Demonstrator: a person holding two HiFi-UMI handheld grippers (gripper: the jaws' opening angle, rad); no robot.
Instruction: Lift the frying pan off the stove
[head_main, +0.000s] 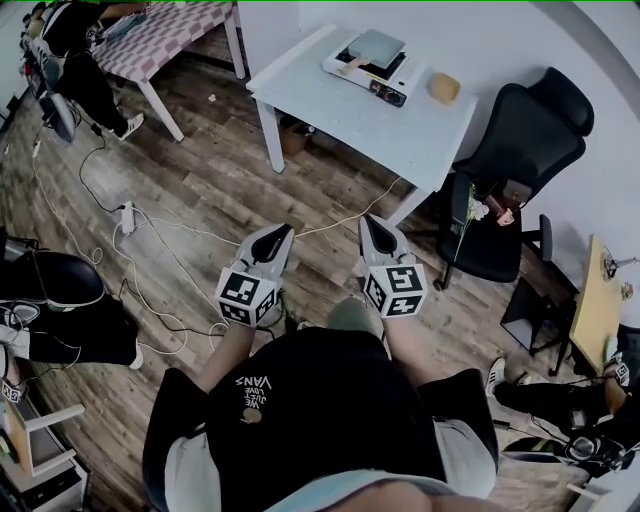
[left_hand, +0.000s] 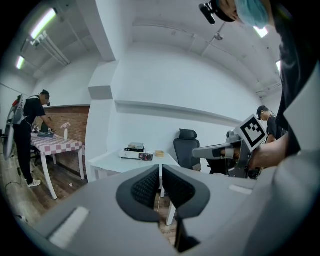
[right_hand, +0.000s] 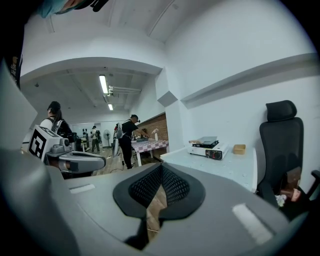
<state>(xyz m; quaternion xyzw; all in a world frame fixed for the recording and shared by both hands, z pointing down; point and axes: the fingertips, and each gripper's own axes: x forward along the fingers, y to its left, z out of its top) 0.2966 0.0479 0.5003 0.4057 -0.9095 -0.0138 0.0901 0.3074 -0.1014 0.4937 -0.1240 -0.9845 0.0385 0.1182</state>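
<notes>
Hovering over open floor (head_main: 220, 185): left gripper (head_main: 279, 234), right gripper (head_main: 372, 224) clenched empty, well short of table edge (head_main: 335, 128).

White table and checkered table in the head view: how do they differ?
The white table has a plain white top; the checkered table wears a checked cloth. Nobody stands at the white table, which bears a portable stove; a person stands at the checkered table. Both have white legs.

Head view: directed steeply down from above.
Gripper views: held level, far from white table (left_hand: 107, 161); stove (left_hand: 134, 155) shared by all.
</notes>
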